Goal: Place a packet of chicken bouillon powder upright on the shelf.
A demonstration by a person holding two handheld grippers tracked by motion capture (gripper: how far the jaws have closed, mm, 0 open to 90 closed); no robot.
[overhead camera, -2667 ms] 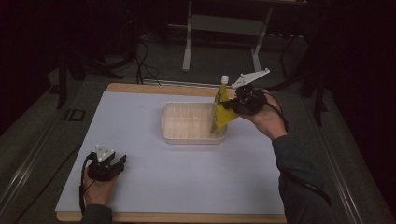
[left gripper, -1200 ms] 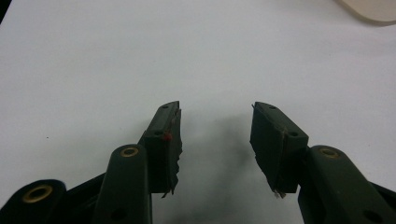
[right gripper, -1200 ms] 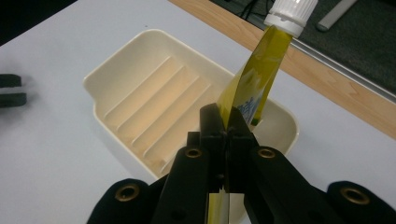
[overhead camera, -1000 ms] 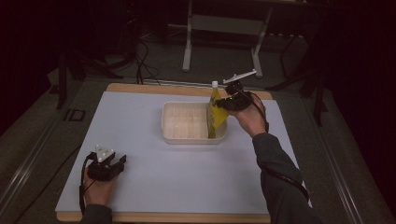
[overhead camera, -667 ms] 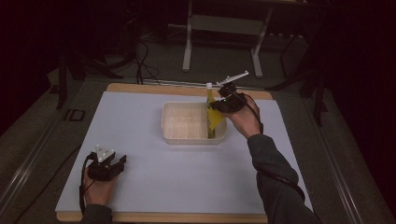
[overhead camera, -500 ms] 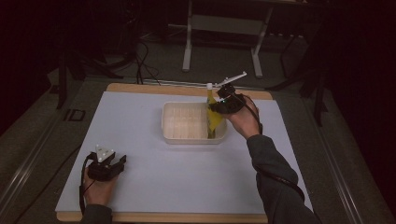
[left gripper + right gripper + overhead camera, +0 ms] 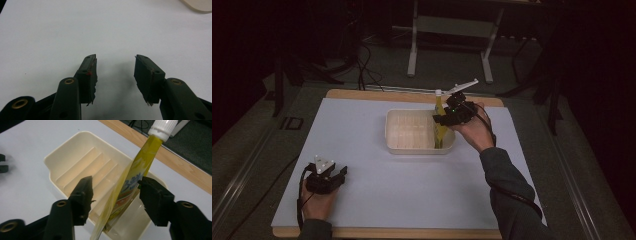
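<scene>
From the high view we see a white sheet over the wooden-edged surface (image 7: 362, 130), with a shallow cream plastic tray (image 7: 412, 132) sitting towards its far middle. A yellow pouch (image 7: 440, 125) with a white screw cap stands upright in the tray's right end, leaning against its wall. The right gripper (image 7: 447, 117) hangs at the pouch, its grey three-cornered plate tilted up behind it. The left gripper (image 7: 329, 177) rests on the sheet near the front left corner, well apart from the tray, with bare sheet between them. Beyond the surface we make out a pale metal stand (image 7: 452, 40) and dark cables on the floor.

In the left gripper view, we find the left gripper (image 7: 115, 75) spread over plain white sheet, nothing between its matte black, worn-edged pads. A rounded cream corner of the tray (image 7: 200, 5) shows at the top right.

In the right gripper view, the right gripper (image 7: 115, 192) has just been opening and now stands spread, the pouch (image 7: 130, 187) between the jaws; the right pad sits just beside or barely against it, and we cannot tell which, while the left pad is clear of it. The pouch is glossy, thin and flat, tilted, its ribbed cap (image 7: 163, 127) uppermost. The tray (image 7: 72, 152) is smooth, with rounded corners and stepped ridges across its floor.
</scene>
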